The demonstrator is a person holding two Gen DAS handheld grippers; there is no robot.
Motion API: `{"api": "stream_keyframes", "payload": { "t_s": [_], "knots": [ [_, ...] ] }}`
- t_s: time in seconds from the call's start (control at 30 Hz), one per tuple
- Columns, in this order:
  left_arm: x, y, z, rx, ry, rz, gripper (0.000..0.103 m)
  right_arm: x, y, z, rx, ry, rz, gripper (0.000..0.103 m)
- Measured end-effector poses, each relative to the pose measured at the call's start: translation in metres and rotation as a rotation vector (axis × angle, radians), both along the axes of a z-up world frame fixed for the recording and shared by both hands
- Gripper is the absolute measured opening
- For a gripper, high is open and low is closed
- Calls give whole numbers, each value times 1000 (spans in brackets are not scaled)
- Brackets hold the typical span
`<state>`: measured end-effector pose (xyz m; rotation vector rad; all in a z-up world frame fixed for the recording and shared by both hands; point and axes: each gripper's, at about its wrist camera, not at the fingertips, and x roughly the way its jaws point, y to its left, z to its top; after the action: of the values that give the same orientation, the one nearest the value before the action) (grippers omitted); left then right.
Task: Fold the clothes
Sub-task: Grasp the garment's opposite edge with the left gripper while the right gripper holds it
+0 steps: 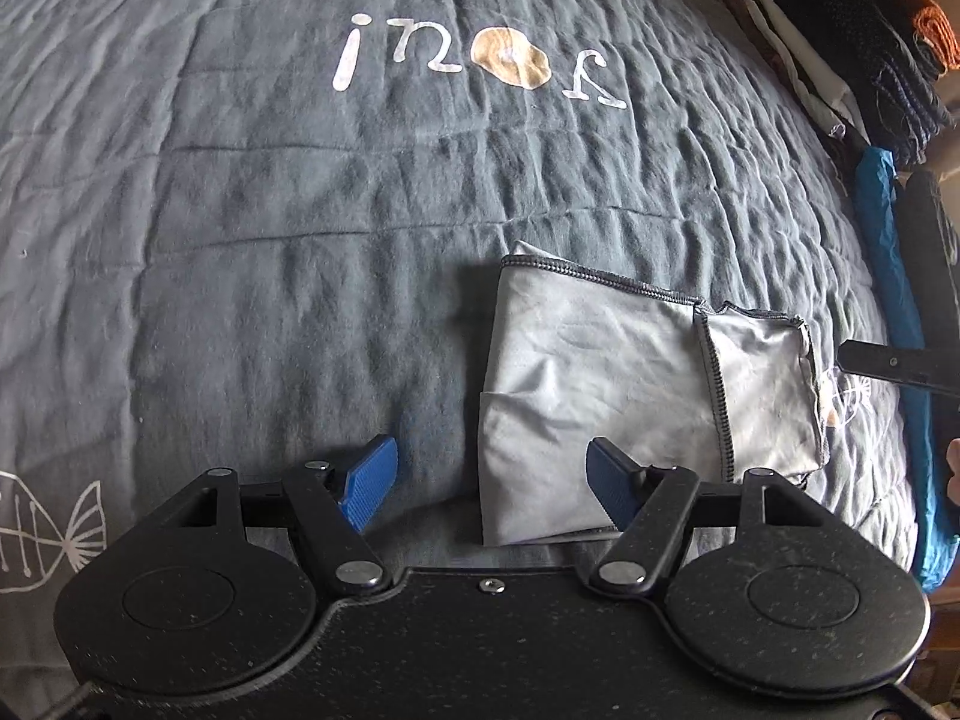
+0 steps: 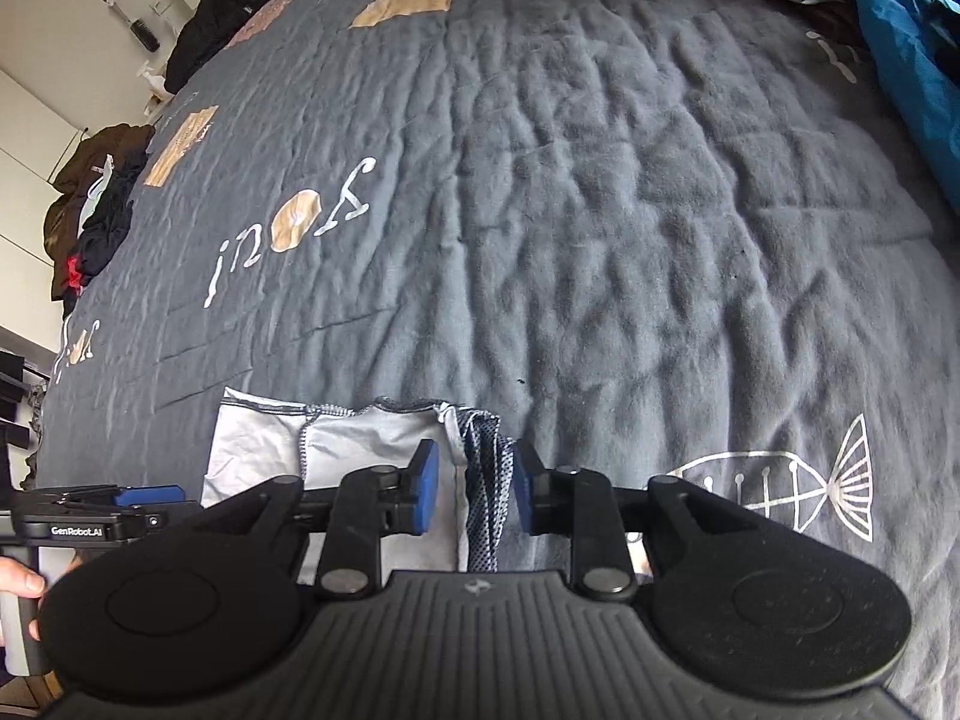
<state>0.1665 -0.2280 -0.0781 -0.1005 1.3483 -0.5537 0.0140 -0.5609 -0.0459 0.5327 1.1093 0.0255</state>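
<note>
The left gripper (image 1: 489,489) has its blue fingers (image 1: 369,489) spread wide with nothing gripped; the folded grey garment (image 1: 606,384) lies under the gap, its left edge roughly midway between the fingers and its near edge running beneath the right-side finger. The right gripper (image 2: 474,492) holds its fingers (image 2: 427,489) partly apart, and a strip of blue-and-white mesh fabric (image 2: 487,498) at the garment's right end hangs or lies in the gap between them; the pads do not appear to press on it. In the right wrist view the garment sits at the near edge of the grey bedspread (image 2: 630,228), just left of the white fish-skeleton print (image 2: 792,486). White lettering (image 1: 474,63) is printed on the bedspread farther away. A bright blue cloth (image 1: 894,312) lies along the bed's right side, with stacked dark clothes (image 1: 888,60) beyond it. A heap of brown and black clothes (image 2: 96,198) sits off the bed's left side. A hand (image 2: 21,585) shows at the left edge of the right wrist view, holding the other gripper's handle.
</note>
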Motion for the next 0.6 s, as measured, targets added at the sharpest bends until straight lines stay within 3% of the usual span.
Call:
{"api": "stream_keyframes", "payload": {
  "t_s": [0.13,0.2,0.27,0.47,0.6],
  "knots": [
    [1,5,-6,-48,16,7,59,0,6,-4,46,22,21,38],
    [0,5,-8,-62,23,0,48,0,9,-8,53,39,33,38],
    [-1,5,-9,-76,34,-8,28,-1,10,-12,53,54,39,39],
    [-4,8,-18,-90,76,1,27,0,7,-21,43,83,58,40],
    [-3,4,-19,-145,88,2,26,4,3,-27,51,99,74,40]
  ]
}}
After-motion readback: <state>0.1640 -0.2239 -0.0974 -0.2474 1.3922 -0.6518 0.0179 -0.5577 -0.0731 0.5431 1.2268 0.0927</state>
